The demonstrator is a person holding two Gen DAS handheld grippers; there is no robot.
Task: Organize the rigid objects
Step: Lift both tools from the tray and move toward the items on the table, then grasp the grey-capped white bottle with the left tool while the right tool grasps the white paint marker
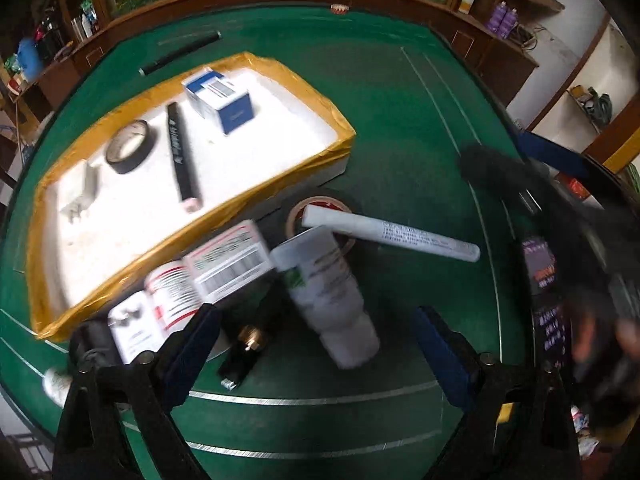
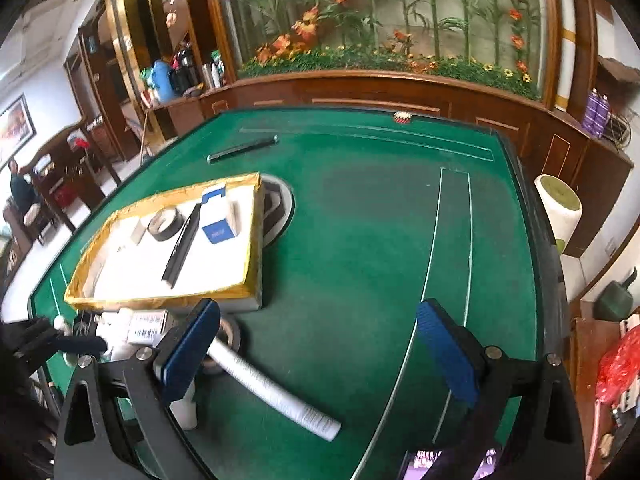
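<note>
A white tray with a gold-taped rim (image 1: 340, 148) (image 2: 160, 300) lies on the green table. It holds a blue-white box (image 1: 220, 100) (image 2: 218, 220), a black tape roll (image 1: 128, 146) (image 2: 164, 224), a black bar (image 1: 182, 156) (image 2: 182, 248) and a small white part (image 1: 82, 196). In front of it lie a white bottle (image 1: 328, 292), a white marker (image 1: 392, 236) (image 2: 276, 396), a red-white box (image 1: 224, 268), a tape roll (image 1: 316, 208) and a small black piece (image 1: 244, 348). My left gripper (image 1: 316, 356) is open over the bottle. My right gripper (image 2: 320, 356) is open and empty above the marker.
A black pen (image 1: 180, 52) (image 2: 244, 148) lies beyond the tray. A round grey inset (image 2: 280, 212) shows behind the tray. A dark purple-labelled object (image 1: 548, 300) sits at the table's right edge. A wooden cabinet (image 2: 360, 96) with a flower display stands behind the table.
</note>
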